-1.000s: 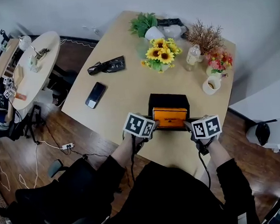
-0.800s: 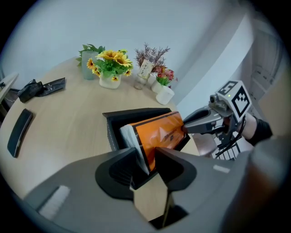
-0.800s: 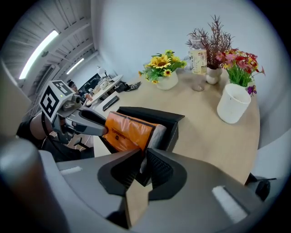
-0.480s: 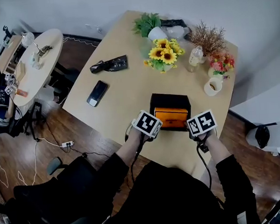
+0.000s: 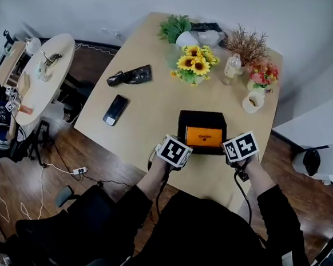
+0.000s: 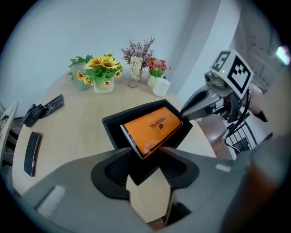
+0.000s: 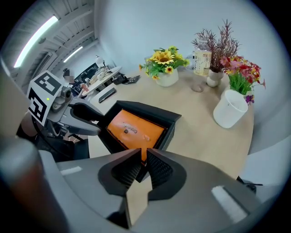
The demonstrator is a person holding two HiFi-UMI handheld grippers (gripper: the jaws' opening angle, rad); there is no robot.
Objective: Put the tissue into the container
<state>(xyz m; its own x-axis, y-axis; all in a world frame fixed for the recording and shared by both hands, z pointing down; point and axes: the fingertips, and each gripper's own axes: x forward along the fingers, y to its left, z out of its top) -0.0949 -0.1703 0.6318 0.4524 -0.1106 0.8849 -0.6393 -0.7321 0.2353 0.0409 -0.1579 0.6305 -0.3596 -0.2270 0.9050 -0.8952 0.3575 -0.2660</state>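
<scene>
Inside the black container (image 5: 201, 113), the orange tissue pack (image 5: 204, 136) looks light, squashy, slick-wrapped — right gripper (image 7: 141, 154) pinching its edge, left gripper (image 6: 148, 152) agape; best held across its sides.

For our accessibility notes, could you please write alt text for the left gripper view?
An orange tissue pack lies tilted in a black container just beyond the left gripper's parted jaws; the right gripper reaches its far corner.

Black sleeves (image 5: 128, 202); grey left tool (image 6: 146, 158) and right tool (image 7: 141, 157) bear black-and-white marker cubes (image 5: 174, 151).
</scene>
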